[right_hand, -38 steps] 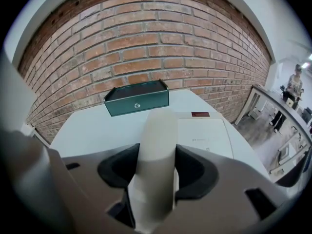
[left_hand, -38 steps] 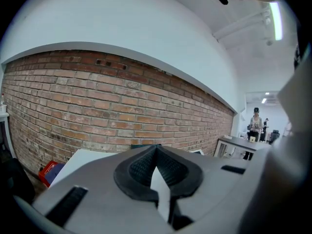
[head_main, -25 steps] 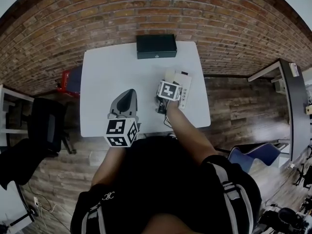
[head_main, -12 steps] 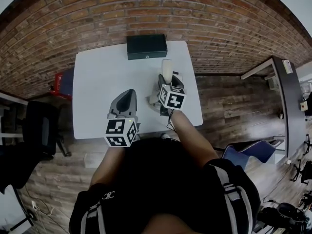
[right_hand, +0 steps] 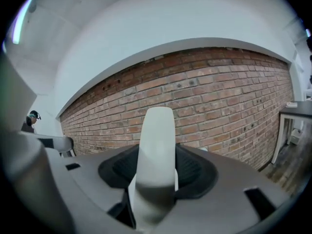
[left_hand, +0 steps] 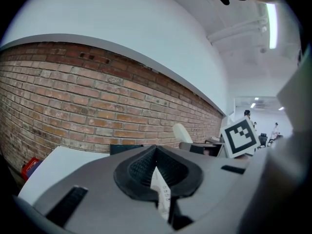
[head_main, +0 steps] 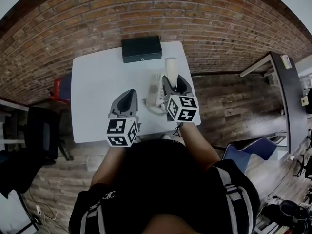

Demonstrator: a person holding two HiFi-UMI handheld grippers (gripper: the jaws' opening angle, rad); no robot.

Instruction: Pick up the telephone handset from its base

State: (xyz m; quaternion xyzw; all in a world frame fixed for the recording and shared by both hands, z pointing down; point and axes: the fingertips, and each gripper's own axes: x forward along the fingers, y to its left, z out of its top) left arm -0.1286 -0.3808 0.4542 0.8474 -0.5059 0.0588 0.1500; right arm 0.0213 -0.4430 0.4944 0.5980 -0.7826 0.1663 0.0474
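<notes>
Right gripper [head_main: 173,83] is clamped on the telephone handset [head_main: 170,66], jaws closed on its lower part, and the pale, rounded upper end juts out beyond the tips. In the right gripper view it stands upright between the jaws against the brick wall [right_hand: 229,96], clear of everything. The base [head_main: 154,92] sits on the white table [head_main: 97,77] just to the left of this gripper and below it, handset and base apart, so I'd call the pick-up essentially made.

Left gripper [head_main: 128,95] hovers further left, over bare tabletop, jaws together. A thin white strip [left_hand: 160,191] shows at their seam; I can't tell whether it is held or part of the tool.

How will the handset handle? It looks like smooth, hard plastic: stiff, probably light, and likely slippery on those curved sides. The hold is low on the body, so the long free end could swing or pivot in a quick turn. A grip nearer the middle would steady it. No cord shows plainly, but one may tug back toward the base.

Room to move: open table ahead and to the left. A black box [head_main: 141,48] lies ahead near the far edge. The table's right edge runs close beside the right gripper, with floor beyond, so the safer travel is up or leftward.
</notes>
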